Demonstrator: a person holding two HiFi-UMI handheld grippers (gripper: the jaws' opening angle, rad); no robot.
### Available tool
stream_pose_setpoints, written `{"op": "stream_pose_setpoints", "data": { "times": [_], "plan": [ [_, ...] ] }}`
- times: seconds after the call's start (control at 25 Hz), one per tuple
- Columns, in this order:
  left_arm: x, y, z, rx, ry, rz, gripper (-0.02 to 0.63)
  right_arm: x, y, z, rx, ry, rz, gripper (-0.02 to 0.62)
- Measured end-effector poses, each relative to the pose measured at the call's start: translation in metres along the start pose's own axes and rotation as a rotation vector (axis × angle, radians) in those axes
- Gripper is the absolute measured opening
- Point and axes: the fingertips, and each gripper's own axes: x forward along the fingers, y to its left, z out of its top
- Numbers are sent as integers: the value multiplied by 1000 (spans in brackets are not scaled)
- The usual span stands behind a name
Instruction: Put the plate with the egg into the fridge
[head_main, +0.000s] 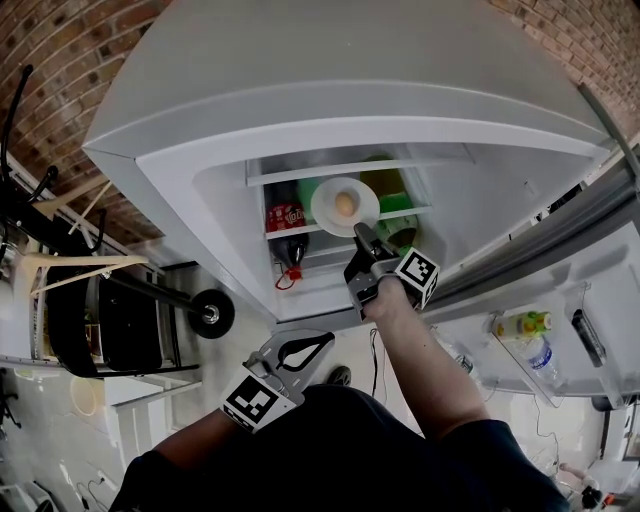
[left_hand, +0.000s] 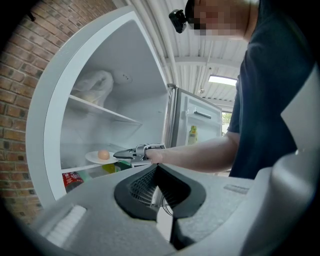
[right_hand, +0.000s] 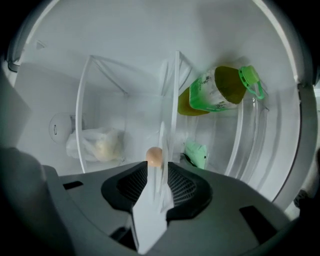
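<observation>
Brick wall (head_main: 70, 60) behind, pale floor (head_main: 150, 410) below. White fridge (head_main: 200, 130) stands open. Its door (head_main: 600, 270) is swung out to the right, and the door rack carries a yellow-green bottle (head_main: 524, 324) and a clear water bottle (head_main: 541, 355). Left of the fridge: dark trolley with a black wheel (head_main: 212, 313).

Inside: glass shelf (head_main: 285, 231) mid-cabinet, plastic bag (right_hand: 97, 145) on the shelf above it. Cola bottle (head_main: 289, 240) with a red label sits under the glass shelf at its left end. Green-capped jug (right_hand: 220, 92) of yellowish liquid and a green packet (right_hand: 196, 152) sit just behind the plate, to its right.

Plate (head_main: 322, 203) lies flat at the shelf's front edge, right of centre, egg (head_main: 345, 204) in its middle.

Right gripper (head_main: 360, 235) reaches in level. Jaws are spread wide with the plate's near rim between them, pads not pressing on it.

Left gripper (head_main: 324, 339) is held low outside the fridge, jaws closed together, nothing in them.
</observation>
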Motion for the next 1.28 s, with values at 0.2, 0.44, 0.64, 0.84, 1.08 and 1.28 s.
{"op": "stream_pose_setpoints", "data": {
  "times": [0.2, 0.44, 0.64, 0.84, 1.08, 1.28],
  "plan": [
    [0, -2, -1, -4, 4, -8, 3, -10, -6, -5, -42, 15, -35, 32],
    [-1, -6, -2, 4, 9, -13, 3, 0, -5, -5, -18, 25, -30, 31],
    [-2, -7, -3, 7, 13, -11, 3, 6, -6, -4, -23, 19, -21, 31],
    [-1, -9, -3, 2, 16, -18, 3, 10, -6, -7, -30, 23, 6, 31],
    [-1, -14, -1, 6, 12, -31, 3, -6, -1, -7, -68, 13, 66, 34],
    [4, -22, 1, 23, 14, -66, 3, -41, 2, -15, -202, 46, 56, 34]
  ]
}}
